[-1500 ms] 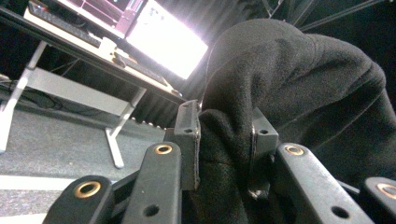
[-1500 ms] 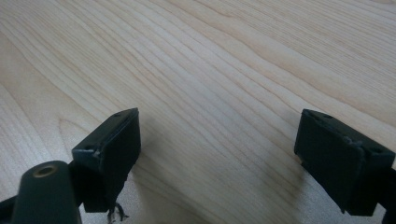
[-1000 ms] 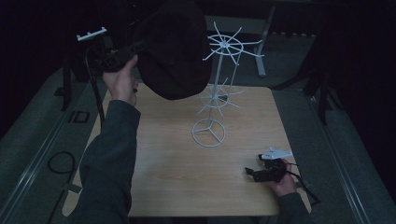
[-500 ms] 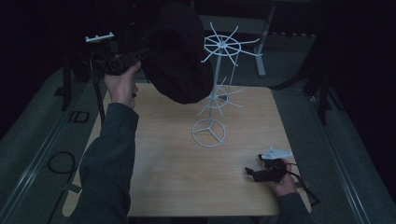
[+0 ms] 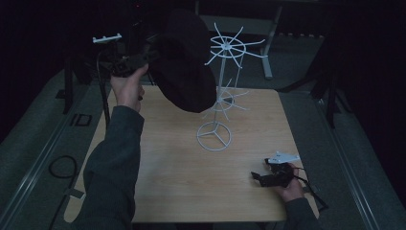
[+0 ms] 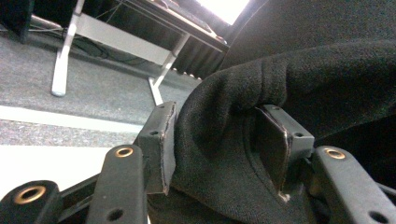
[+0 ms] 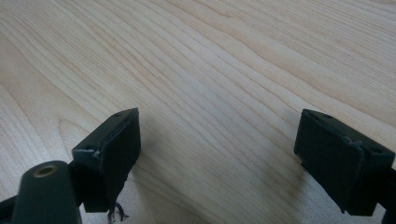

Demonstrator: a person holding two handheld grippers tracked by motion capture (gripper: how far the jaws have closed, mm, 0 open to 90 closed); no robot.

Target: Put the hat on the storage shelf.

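Hat [image 5: 187, 67], black knit fabric, is held up at the top of the white wire stand [image 5: 220, 91], draped against its upper spoked ring, well above the desk [image 5: 163, 158]. Stand base ring is seen resting on the desk near the middle.

Left hand-held gripper [image 5: 143, 57] is raised at the hat's left edge. In the left gripper view a fold of the hat [image 6: 289, 70] is seen between the left hand-held gripper [image 6: 217, 144] jaws; jaws have just been opening, and the fabric is seen touching both pads, though a firm pinch cannot be told.

Right hand-held gripper [image 5: 261, 178] is rested low at the desk's near right corner, well apart from the stand. In its own view the right hand-held gripper [image 7: 217, 154] jaws are spread wide, bare wood between them.
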